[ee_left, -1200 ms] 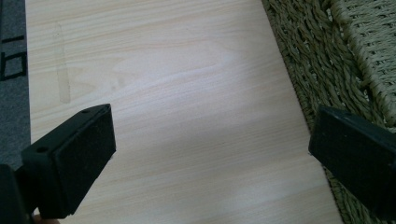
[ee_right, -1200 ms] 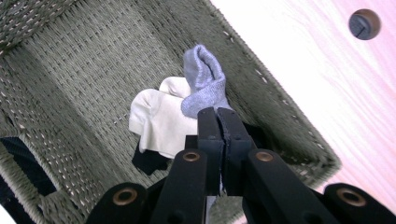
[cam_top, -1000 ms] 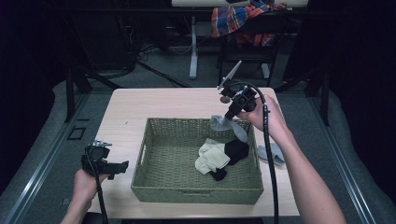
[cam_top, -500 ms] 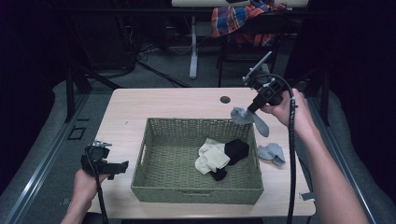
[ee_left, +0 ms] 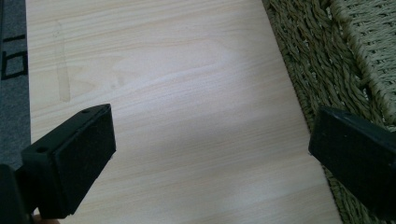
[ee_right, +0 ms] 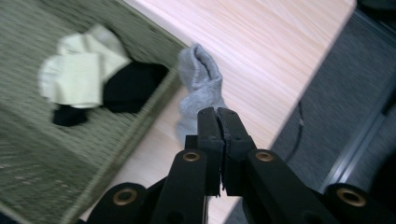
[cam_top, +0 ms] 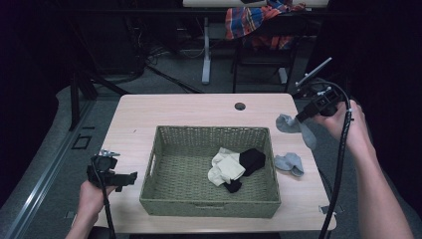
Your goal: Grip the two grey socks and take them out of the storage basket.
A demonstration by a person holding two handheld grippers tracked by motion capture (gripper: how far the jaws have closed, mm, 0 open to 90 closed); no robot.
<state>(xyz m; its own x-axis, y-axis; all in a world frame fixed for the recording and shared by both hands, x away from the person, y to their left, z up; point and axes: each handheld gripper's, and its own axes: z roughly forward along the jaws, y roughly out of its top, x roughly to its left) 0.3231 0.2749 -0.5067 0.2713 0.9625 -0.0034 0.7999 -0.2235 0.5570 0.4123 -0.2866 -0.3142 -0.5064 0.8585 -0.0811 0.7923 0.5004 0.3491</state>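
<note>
A grey sock [cam_top: 298, 127] is held clamped in the right gripper [ee_right: 217, 122], dangling above the desk's [cam_top: 189, 112] right edge, just beyond the wicker basket [cam_top: 209, 201]. Being soft, light and limp, it is best pinched at a bunched fold. The pinched end is hidden between the jaws; the left gripper [ee_left: 210, 149] is held agape and empty above the desk's front left corner.

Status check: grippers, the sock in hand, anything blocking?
Right gripper shut on grey sock, lifted beside woven green basket. Left gripper open, empty. Second grey sock lies below.
</note>
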